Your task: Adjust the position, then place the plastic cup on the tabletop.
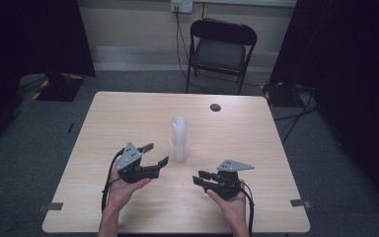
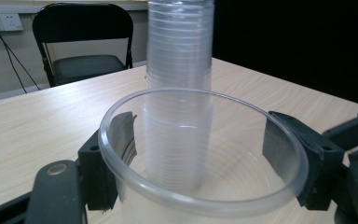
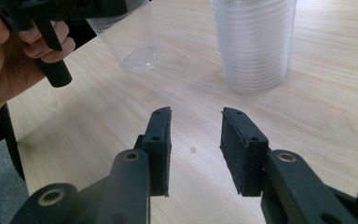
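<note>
My left gripper (image 1: pixel 158 153) is shut on a single clear plastic cup (image 2: pixel 200 201), its pads pressing the wall just below the rim from both sides. In the right gripper view that cup (image 3: pixel 130 42) hangs upright a little above the table, left of the stack. A tall stack of clear cups (image 1: pixel 180 133) stands mid-table, directly beyond the held cup (image 2: pixel 179 46). My right gripper (image 1: pixel 198 177) is held low near the front right of the table, pointing left toward the stack (image 3: pixel 254 42). Its jaws (image 3: pixel 197 115) are open, with bare wood between them.
The light wooden table (image 1: pixel 128 113) has a dark round cable hole (image 1: pixel 215 107) near its far edge. A black folding chair (image 1: pixel 222 47) stands behind the table by the wall. Black curtains hang at both sides, with grey carpet all around.
</note>
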Motion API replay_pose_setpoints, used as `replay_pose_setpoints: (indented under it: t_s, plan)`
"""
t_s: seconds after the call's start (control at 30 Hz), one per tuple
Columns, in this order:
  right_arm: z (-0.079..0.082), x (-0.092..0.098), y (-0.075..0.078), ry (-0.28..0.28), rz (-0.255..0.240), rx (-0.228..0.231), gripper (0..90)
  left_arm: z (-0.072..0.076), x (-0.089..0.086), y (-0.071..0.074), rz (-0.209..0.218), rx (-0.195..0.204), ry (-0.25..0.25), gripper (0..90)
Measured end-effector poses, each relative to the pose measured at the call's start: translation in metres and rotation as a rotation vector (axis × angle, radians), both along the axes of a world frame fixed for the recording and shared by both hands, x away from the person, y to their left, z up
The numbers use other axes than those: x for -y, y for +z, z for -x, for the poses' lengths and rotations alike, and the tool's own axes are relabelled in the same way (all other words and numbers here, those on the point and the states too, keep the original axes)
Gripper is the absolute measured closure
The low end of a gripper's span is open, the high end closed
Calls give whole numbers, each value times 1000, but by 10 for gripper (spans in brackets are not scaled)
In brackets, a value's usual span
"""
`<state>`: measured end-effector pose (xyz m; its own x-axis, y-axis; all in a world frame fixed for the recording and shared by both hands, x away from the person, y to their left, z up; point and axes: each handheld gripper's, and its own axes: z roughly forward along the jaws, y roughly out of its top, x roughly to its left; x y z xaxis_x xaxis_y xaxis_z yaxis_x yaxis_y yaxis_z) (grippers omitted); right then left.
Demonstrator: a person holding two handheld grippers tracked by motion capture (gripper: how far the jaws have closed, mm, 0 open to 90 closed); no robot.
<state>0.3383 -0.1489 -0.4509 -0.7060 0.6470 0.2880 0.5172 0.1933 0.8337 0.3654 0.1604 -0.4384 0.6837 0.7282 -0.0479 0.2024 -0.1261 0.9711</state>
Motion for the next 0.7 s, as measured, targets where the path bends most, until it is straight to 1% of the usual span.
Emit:
replay_pose_setpoints:
  t_s: [0.07,0.17,0.2,0.27,0.3,0.33,0.37,0.47,0.57,0.6,0.63,0.7]
  plan:
    - [1,1,-2,-1,-1,-1,632,-2,-1,0,1,-13,9,255]
    - [2,2,-4,-3,-6,-2,628,-7,-4,1,-2,-16,12,255]
    - [2,3,-5,-5,-6,-5,628,-8,-4,2,8,-22,16,255]
    - [2,3,-6,-8,-6,-3,627,-12,-4,4,1,-23,19,254]
    - [2,4,-6,-8,-9,-3,626,-14,-5,4,-14,-15,15,254]
    - [2,4,-7,-9,-10,-3,626,-15,-5,4,6,-23,26,254]
    - [2,4,-7,-13,-10,-9,625,-17,-6,5,8,-27,26,254]
    - [1,4,-9,-13,-15,-5,620,-22,-8,5,7,-40,35,255]
    - [2,3,-10,-13,-19,4,610,-25,-8,6,21,-40,43,255]
    - [2,3,-10,-12,-18,6,606,-26,-8,7,21,-39,46,255]
    - [3,3,-11,-15,-21,6,599,-27,-7,8,8,-40,49,255]
    - [5,3,-12,-11,-19,17,589,-30,-7,9,1,-42,49,255]
